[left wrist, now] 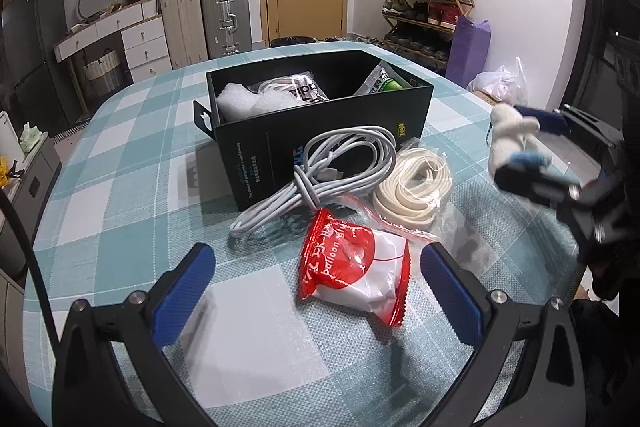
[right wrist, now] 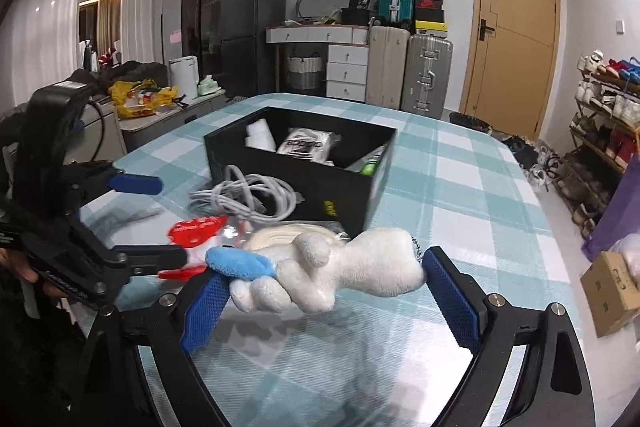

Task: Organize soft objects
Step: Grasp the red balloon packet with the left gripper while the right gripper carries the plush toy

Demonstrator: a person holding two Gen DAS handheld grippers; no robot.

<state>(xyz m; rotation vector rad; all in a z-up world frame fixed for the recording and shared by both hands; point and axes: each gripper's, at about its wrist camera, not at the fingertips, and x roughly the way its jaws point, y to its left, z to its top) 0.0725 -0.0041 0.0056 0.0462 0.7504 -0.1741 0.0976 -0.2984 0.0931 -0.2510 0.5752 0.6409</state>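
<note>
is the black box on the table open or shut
Open. The black box has no lid on it, and its inside shows: white foam, a clear printed bag and a green-and-white packet.

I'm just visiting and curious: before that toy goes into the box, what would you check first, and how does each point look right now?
1. Plush toy lies between the right tongs: ok.
2. Grip firm enough to carry it: cannot tell, the fingers look spread wide.
3. Black box open on top: ok.
4. Room in the box: ok, a gap shows between the packets inside.
5. Left tongs open, holding nothing: ok.
6. Cable and red packet lie outside the box: not ok, not yet sorted.
</note>
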